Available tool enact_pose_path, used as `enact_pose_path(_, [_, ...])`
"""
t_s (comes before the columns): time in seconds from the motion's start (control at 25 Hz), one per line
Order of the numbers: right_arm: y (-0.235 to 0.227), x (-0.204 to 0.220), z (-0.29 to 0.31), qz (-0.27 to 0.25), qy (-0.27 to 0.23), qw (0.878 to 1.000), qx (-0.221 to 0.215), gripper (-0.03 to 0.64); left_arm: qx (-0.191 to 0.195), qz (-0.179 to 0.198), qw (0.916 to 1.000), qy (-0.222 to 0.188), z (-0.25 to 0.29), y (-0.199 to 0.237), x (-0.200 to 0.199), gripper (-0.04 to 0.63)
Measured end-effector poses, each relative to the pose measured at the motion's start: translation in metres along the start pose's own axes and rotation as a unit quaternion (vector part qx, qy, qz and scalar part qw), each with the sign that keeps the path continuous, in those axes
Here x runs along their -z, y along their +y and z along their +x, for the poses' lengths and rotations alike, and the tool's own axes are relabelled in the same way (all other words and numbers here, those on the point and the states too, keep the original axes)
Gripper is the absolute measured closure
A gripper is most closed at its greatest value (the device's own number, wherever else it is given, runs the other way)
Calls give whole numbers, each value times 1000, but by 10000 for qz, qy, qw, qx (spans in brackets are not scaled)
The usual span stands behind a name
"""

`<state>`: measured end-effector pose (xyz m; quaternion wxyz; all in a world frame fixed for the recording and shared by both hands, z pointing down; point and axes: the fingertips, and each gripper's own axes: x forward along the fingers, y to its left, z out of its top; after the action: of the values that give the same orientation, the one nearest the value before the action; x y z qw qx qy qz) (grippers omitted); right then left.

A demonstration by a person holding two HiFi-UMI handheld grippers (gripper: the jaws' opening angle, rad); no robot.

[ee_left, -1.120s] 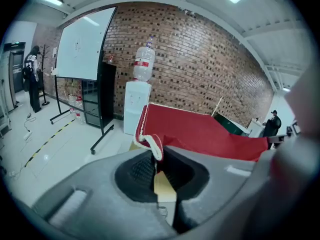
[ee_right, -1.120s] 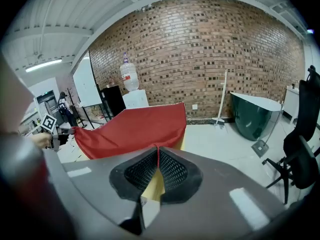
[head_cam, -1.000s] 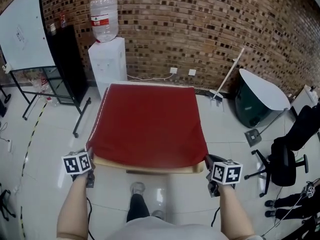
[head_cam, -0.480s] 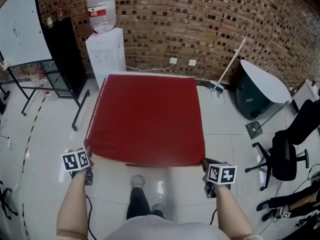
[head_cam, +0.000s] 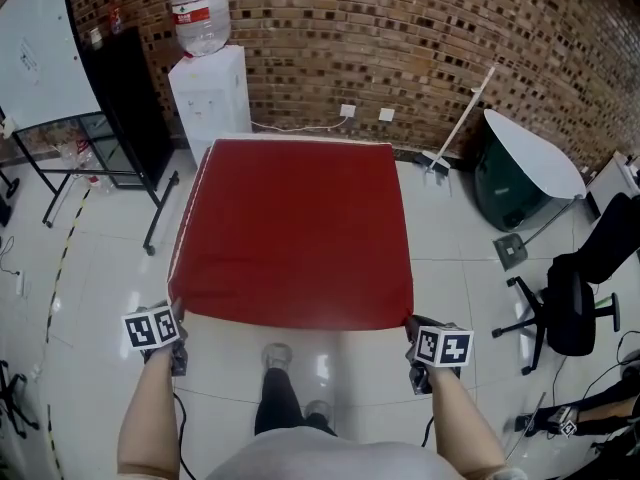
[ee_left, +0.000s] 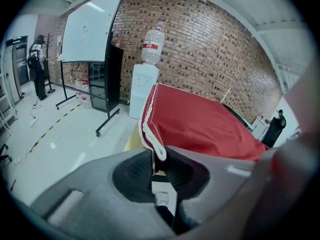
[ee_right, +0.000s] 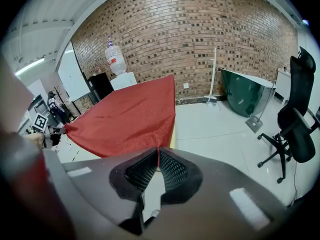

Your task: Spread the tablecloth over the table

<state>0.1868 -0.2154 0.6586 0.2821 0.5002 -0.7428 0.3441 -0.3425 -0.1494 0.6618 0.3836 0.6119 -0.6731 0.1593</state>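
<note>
Left gripper view showed the left gripper (ee_left: 159, 160) with its jaws pressed together on the near left corner of the red tablecloth (ee_left: 205, 126), the white-edged hem standing up out of the grip. In the right gripper view, the right gripper (ee_right: 158, 159) pinched the near right corner the same way, with a thin fold of red cloth caught between its ribbed pads (ee_right: 175, 171).

From both grips the cloth ran away toward the far side. It therefore lay ahead of and between the two grippers, and neither hand was nearer to it than the other. In the head view the near hem stretched left to right from one gripper to the other. The cloth covered the top as far as the edge by the brick wall (head_cam: 400, 38), and only a pale strip of the table (ee_left: 131, 141) showed under the cloth's left side.

The near hem appeared to lie just past the table's near edge. The coming move was probably a short lowering of both corners and then a release, with an even pull on each so the hem would hang square.

Room for that looked free. Bare tiled floor (head_cam: 90, 278) lay to the left and right, and the person's shoes (head_cam: 277, 353) stood between the grippers, near the hem. The water dispenser (head_cam: 212, 93) stood just beyond the far left corner, and the office chair (head_cam: 580, 303) was well apart on the right.
</note>
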Motion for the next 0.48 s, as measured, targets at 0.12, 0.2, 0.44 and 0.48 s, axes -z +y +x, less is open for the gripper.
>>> enact_pose_path(0.12, [-5,1,0,-32,-59,10000,48,591,98,-89,9999,-56,-2,1,3,532])
enact_pose_path(0.2, [-10,5,0,-17,-15,10000,63,574,197,-203,9996,-82,-4,2,5,488])
enact_pose_path(0.44, [-18,8,-9,84,-6,9999,138,530,296,-285,9991,-120,-16,11,7,422])
enact_pose_path(0.48, [-18,7,-11,93,-24,9999,136,531,279,-303,9990,-144,-19,13,7,422])
